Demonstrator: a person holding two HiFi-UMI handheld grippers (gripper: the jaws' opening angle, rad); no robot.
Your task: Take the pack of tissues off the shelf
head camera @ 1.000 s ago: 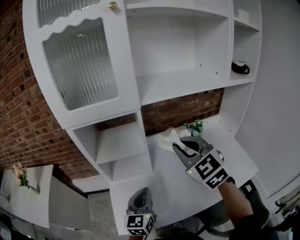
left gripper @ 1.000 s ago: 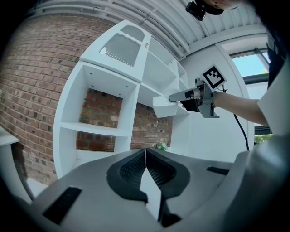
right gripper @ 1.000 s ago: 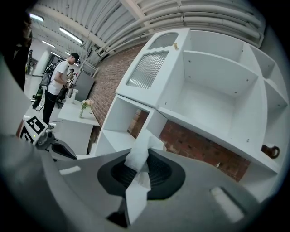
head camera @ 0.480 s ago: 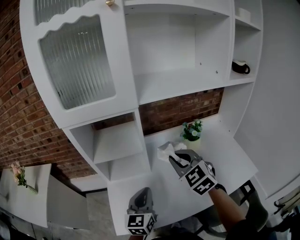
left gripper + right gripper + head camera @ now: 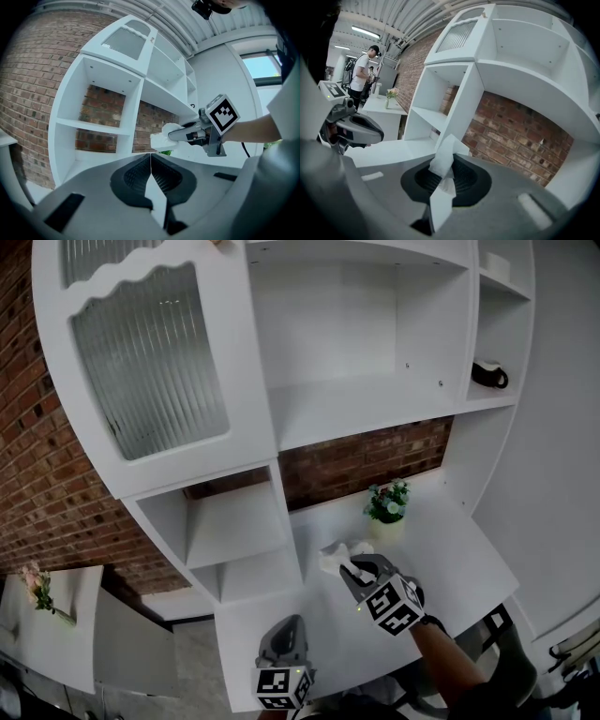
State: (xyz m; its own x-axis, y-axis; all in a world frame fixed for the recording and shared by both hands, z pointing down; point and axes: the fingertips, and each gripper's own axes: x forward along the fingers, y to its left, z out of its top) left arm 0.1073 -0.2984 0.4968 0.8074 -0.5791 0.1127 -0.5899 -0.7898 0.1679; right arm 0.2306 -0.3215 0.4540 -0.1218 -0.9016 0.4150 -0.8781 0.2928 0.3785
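Right claw [image 5: 353, 569], pinching the soft white tissue pack [image 5: 335, 556], is sinking toward the white bench [image 5: 455, 554], clear of the shelf [image 5: 356, 413].

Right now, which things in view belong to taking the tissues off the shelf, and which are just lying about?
Belongs to the job:
- pack of tissues, clamped in the right gripper
- white shelf unit

Just lying about:
- potted plant
- black mug on a side shelf
- ribbed glass door
- flowers on the side table
- left gripper, shut and empty
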